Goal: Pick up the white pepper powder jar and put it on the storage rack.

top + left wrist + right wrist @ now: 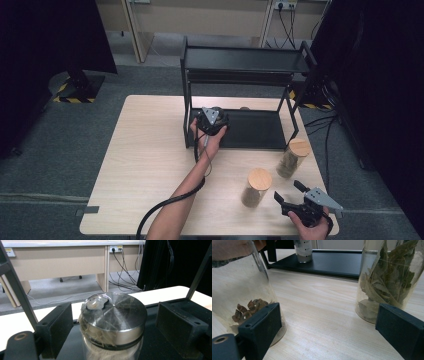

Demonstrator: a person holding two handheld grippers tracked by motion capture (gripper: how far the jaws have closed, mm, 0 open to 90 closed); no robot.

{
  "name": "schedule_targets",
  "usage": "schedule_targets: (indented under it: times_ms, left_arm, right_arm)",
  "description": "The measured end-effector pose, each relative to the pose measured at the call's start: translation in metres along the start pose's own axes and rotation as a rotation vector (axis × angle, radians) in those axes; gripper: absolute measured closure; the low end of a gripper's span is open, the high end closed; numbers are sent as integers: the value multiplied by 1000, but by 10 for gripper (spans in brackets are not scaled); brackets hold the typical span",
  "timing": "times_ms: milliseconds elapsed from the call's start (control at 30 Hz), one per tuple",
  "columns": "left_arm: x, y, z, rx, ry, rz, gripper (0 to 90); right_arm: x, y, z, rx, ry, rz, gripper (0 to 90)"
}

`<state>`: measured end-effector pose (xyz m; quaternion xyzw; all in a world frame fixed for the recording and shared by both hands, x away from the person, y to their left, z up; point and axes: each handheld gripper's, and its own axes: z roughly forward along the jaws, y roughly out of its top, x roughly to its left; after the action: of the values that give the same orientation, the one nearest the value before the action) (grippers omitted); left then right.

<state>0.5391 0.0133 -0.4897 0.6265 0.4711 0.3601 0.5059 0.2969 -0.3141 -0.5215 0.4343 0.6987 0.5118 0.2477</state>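
- Glass and brushed steel make up the jar [113,325] standing on the lower shelf of the black rack [260,131]; it sits right between the left gripper [120,330] fingers, its metal lid level with the pads.
- Left gripper fingers [56,327] stand spread, one on each side of the lid, with a visible gap on both sides; the pads press on nothing.
- Judging by the glass wall and solid metal lid, this jar is stiff, smooth and fairly weighty for its size; the glass would slip under a light pinch and break if it fell.
- Pale fibres stick out from under the lid rim, so the contents look light and dry; most of the weight is probably the jar itself.
- Best hold, I think: just below the lid, on the glass neck, where the rim stops the jar sliding down through the pads. Pinching the lid alone risks pulling it off.
- Right gripper [292,196] has its fingers [260,325] spread too, pinching nothing; the jar with brown pieces [249,297] stands just beside one finger and the leaf jar [387,280] near the other.
- Both of those have wooden lids [260,178] and stand on the wooden table [150,165], well apart from the left gripper fingers.
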Motion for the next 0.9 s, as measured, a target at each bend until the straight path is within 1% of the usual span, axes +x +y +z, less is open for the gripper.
schedule_targets:
  times_ms: [333,400,467,567,733,800,900]
  left_arm:
    - [-1,0,-7,-1,2,-4,139]
    - [-1,1,-10,-5,2,3,139]
    - [-3,2,-11,-14,-1,-3,139]
    - [-3,1,-14,-13,-3,-5,139]
    - [-3,-1,-20,-8,-8,2,138]
    - [-4,-1,-23,-12,-10,9,138]
    - [-4,0,-27,-22,-15,10,138]
  right_arm:
    - [0,0,0,3,-1,0,68]
    - [0,0,0,3,-1,-2,68]
    - [0,0,0,3,-1,-2,68]
    - [0,0,0,4,-2,-2,68]
    - [1,0,0,4,-3,-4,67]
    - [0,0,0,4,-2,-3,67]
    - [1,0,0,6,-2,-3,67]
